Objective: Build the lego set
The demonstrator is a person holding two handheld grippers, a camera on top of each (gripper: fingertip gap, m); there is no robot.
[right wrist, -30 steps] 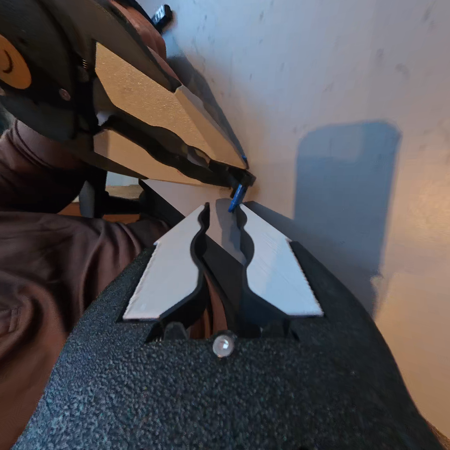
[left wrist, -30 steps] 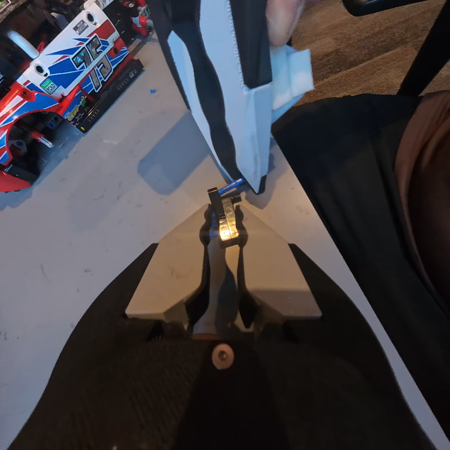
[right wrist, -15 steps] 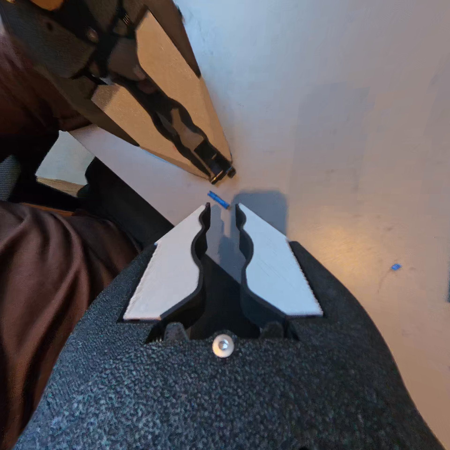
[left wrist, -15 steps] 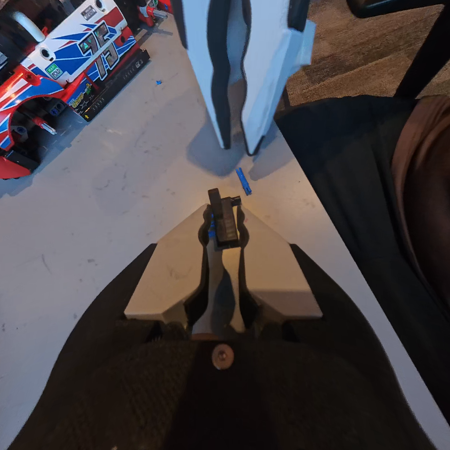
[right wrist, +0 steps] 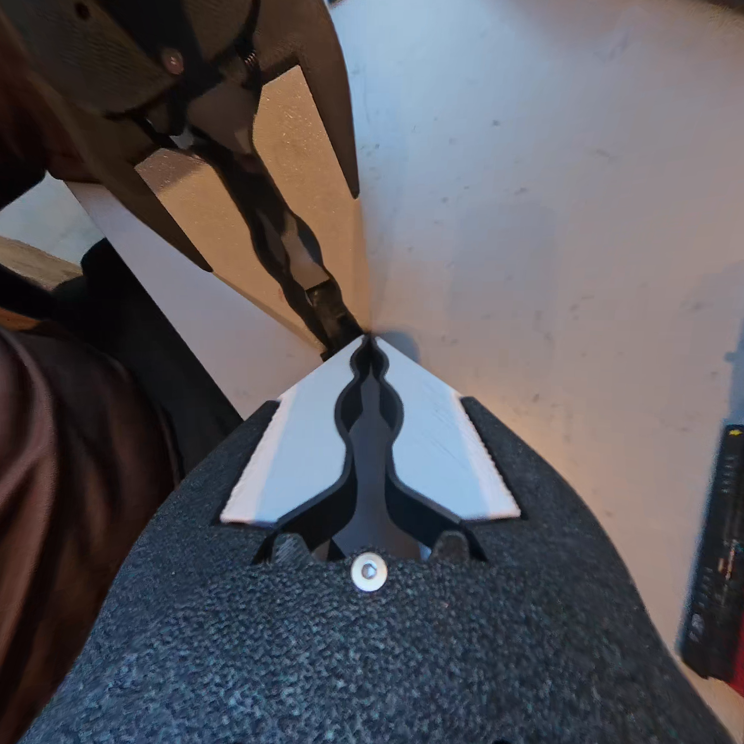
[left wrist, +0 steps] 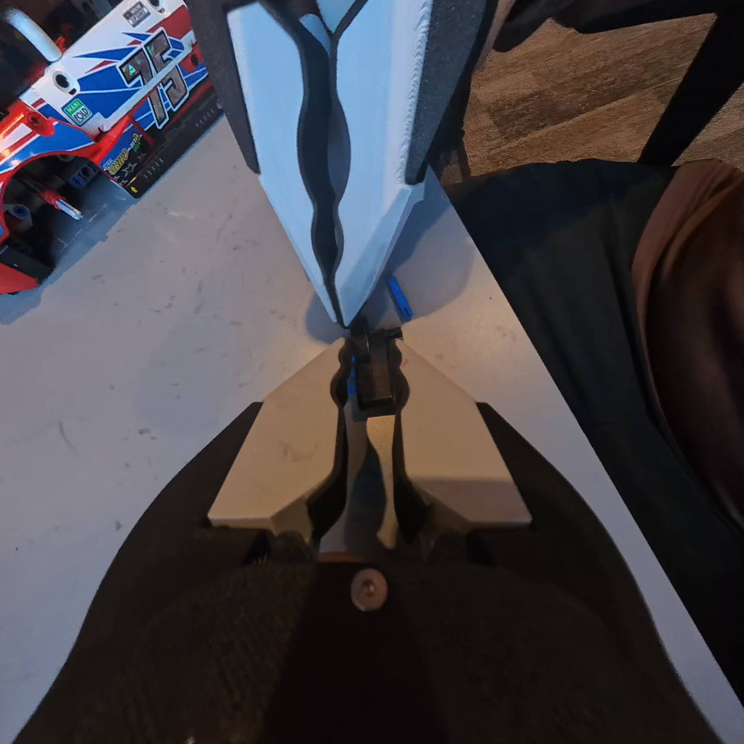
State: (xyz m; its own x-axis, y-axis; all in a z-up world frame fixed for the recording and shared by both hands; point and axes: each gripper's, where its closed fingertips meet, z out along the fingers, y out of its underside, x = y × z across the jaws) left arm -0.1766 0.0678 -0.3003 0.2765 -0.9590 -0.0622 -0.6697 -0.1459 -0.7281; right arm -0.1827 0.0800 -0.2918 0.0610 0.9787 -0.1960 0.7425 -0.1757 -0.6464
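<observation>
My left gripper [left wrist: 372,352] is shut on a small black lego piece [left wrist: 375,380] and holds it just above the white table [left wrist: 161,362]. My right gripper [left wrist: 342,316] comes down from the far side with its jaws closed, and its tips touch the top end of the black piece. In the right wrist view my right gripper [right wrist: 369,341] meets the black piece [right wrist: 332,316] held in the left gripper [right wrist: 342,328]. A small blue pin [left wrist: 398,298] lies on the table just right of the right gripper's tips.
A red, white and blue lego race car [left wrist: 100,100] stands at the far left of the table. Its black side strip [right wrist: 720,543] shows at the right edge. The table edge [left wrist: 523,322] runs close on the right, beside a person's dark clothing [left wrist: 604,322]. The grippers are tip to tip, or close to it.
The right gripper let the blue pin fall onto the table, drew back open, then closed and came down onto the tip of the black piece. The left gripper held still.
</observation>
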